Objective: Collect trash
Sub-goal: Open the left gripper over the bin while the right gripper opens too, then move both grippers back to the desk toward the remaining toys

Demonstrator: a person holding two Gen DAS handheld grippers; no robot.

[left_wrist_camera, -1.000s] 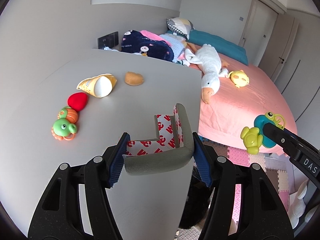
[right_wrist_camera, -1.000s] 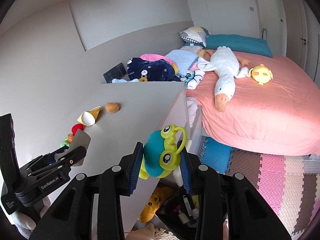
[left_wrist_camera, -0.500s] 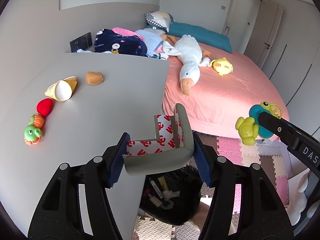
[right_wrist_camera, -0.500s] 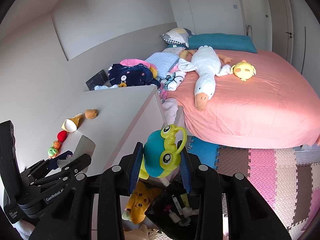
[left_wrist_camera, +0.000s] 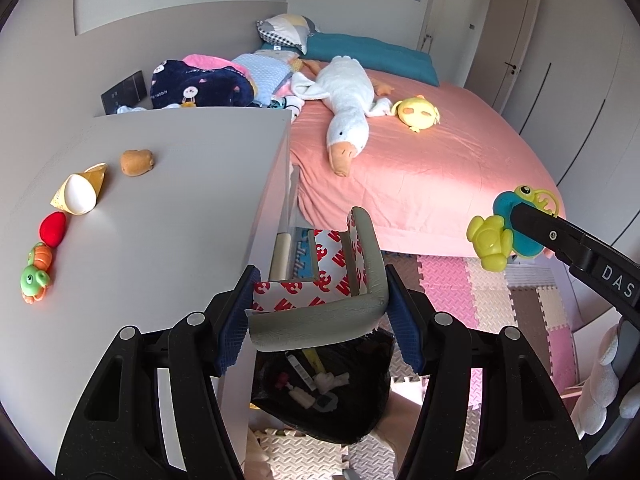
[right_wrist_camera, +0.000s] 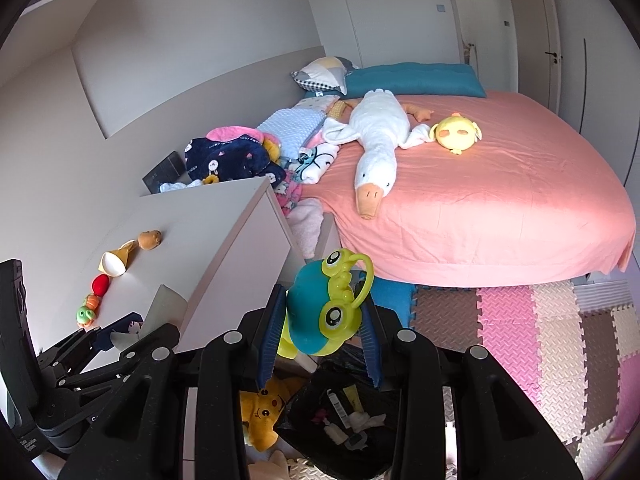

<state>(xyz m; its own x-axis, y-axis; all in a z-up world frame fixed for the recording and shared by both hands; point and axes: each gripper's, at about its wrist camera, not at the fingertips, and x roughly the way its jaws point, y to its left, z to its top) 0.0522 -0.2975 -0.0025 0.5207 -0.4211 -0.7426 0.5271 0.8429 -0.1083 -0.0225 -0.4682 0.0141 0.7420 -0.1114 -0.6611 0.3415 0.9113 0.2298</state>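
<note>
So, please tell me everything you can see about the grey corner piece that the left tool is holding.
The grey corner piece is an L-shaped guard that looks like soft foam, rounded on the outside. Its inner faces carry white tape backing printed with red marks. The left tool clamps one arm between its blue pads; the other arm points away from the camera. It hangs in the air beside the white cabinet's edge, above the black trash bag, touching nothing but the pads.
</note>
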